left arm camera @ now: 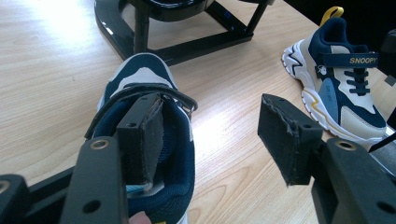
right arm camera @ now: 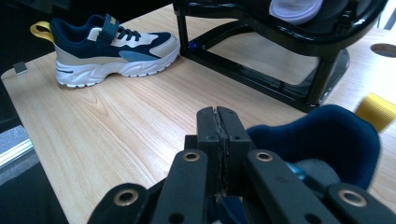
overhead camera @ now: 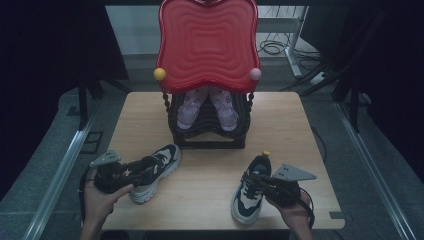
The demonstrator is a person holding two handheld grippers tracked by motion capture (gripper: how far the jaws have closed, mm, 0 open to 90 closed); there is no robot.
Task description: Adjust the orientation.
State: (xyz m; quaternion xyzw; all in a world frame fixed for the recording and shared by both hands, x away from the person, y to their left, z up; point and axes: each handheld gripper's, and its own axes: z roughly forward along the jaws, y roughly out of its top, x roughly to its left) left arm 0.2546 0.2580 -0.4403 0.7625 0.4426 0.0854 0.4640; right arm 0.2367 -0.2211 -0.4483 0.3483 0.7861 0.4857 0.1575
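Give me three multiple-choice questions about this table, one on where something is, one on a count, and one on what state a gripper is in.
1. Where are the lilac shoes?
A. On the black rack, under the red tray
B. On the floor
C. Beside the left hand

2. How many navy-and-cream sneakers stand on the table?
A. One
B. Two
C. Four

3. How do the left gripper's fingers stand?
A. Pressed together
B. Apart, one inside a sneaker
C. Clamped on the tray

Answers:
1 A: the high view shows the pair on the rack's shelf below the tray.
2 B: the left sneaker and the right sneaker are the two on the tabletop.
3 B: the left gripper view shows a wide gap, with one finger in the shoe's opening.
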